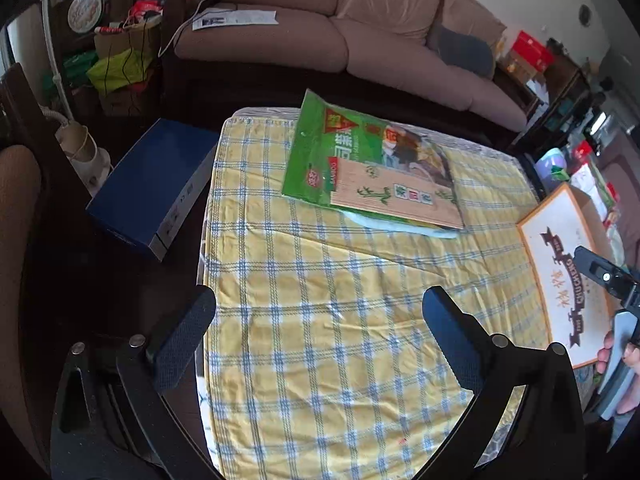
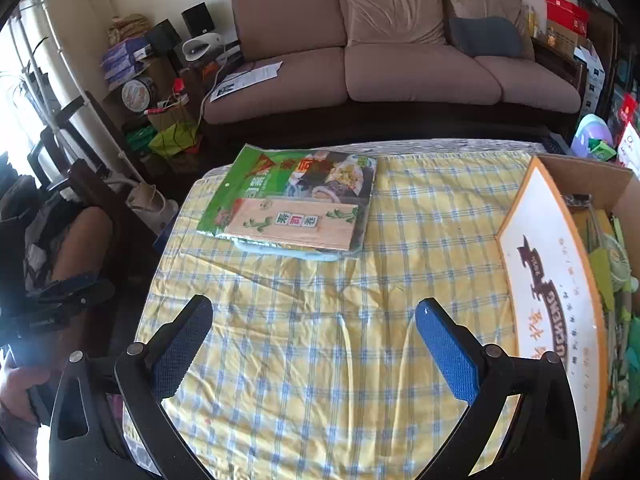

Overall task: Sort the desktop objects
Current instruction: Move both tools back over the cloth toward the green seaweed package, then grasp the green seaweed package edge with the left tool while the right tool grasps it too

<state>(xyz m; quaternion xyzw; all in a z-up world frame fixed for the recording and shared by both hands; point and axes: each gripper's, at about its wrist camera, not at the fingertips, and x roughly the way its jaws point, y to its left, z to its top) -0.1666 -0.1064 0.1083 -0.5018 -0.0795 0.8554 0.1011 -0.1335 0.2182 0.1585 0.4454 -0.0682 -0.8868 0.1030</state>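
Note:
A green sushi-kit packet with a bamboo mat (image 1: 372, 168) lies flat at the far side of the yellow checked tablecloth (image 1: 320, 340); it also shows in the right wrist view (image 2: 292, 204). My left gripper (image 1: 320, 308) is open and empty above the near cloth. My right gripper (image 2: 314, 316) is open and empty, also over the near cloth, well short of the packet. An open cardboard box with an orange-edged white flap (image 2: 560, 280) stands at the right, holding several green items (image 2: 612, 280). The box also shows in the left wrist view (image 1: 560, 264).
A blue flat box (image 1: 152, 184) lies on the dark table left of the cloth. A brown sofa (image 2: 400, 60) stands behind the table. Clutter fills the far left corner (image 2: 160, 92) and the right shelves (image 2: 600, 80). The left gripper shows at the left edge of the right wrist view (image 2: 68, 300).

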